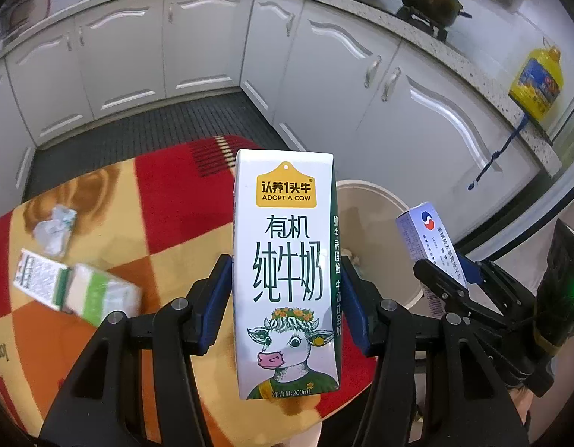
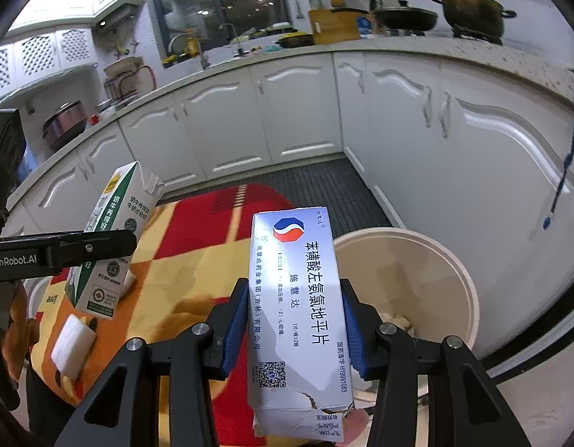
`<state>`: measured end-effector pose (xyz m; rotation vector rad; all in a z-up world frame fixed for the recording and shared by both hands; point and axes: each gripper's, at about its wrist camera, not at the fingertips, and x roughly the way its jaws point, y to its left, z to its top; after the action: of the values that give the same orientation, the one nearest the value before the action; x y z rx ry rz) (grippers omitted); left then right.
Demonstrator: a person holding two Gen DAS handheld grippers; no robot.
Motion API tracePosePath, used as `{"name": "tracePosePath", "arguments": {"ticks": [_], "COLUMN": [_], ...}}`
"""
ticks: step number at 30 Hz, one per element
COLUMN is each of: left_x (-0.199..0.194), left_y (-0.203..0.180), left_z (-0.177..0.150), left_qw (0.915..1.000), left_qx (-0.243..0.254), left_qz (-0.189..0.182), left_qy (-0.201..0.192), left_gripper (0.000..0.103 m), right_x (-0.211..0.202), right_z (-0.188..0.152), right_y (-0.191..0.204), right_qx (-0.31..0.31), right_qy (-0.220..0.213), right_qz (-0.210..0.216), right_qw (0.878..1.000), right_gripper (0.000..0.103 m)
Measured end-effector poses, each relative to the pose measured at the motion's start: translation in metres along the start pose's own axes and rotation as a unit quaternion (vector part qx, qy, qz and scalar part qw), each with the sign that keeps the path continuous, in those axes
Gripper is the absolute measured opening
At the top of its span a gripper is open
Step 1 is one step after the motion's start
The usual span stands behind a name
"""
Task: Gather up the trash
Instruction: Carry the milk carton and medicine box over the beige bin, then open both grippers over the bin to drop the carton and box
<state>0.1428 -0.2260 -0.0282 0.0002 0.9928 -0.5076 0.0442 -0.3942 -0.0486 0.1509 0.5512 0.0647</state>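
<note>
Here, left gripper (image 1: 287, 298): blue pads clamp an upright white-and-green milk carton (image 1: 285, 260) over the blanket-covered table's (image 1: 167, 201) right edge | right gripper (image 2: 294, 327): clamps a torn silver-blue cardboard medicine box (image 2: 298, 316) beside the round beige plastic bin's (image 2: 462, 279) rim | bin mouth unobstructed; two cartons (image 1: 78, 290) and crumpled wrapper (image 1: 56, 231) lie far left.

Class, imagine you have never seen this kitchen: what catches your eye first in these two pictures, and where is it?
The milk carton with its cartoon cow, clamped upright in the left gripper, fills the left wrist view. The blue-and-white medicine box sits likewise in the right gripper, with the cream bin just beyond, beside the red-and-orange cloth.
</note>
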Motion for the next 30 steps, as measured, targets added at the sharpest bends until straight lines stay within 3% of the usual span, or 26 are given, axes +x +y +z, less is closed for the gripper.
{"name": "tracePosePath", "arguments": {"ticks": [16,30], "left_x": [0.073,0.11], "left_y": [-0.049,-0.066], "left_z": [0.009,0.014], "left_qw": [0.9983,0.9965], "left_qx": [0.024,0.022], "left_qz": [-0.021,-0.029], "left_qy": [0.05,0.075], "left_gripper": [0.053,0.053], "right_x": [0.029,0.059], "right_z": [-0.023,-0.04], "right_y": [-0.075,-0.104], "right_qx": [0.063,0.088], "right_qy": [0.039,0.069], "right_qz": [-0.034,-0.046], "right_qw": [0.997,0.993], "right_gripper": [0.045,0.045]}}
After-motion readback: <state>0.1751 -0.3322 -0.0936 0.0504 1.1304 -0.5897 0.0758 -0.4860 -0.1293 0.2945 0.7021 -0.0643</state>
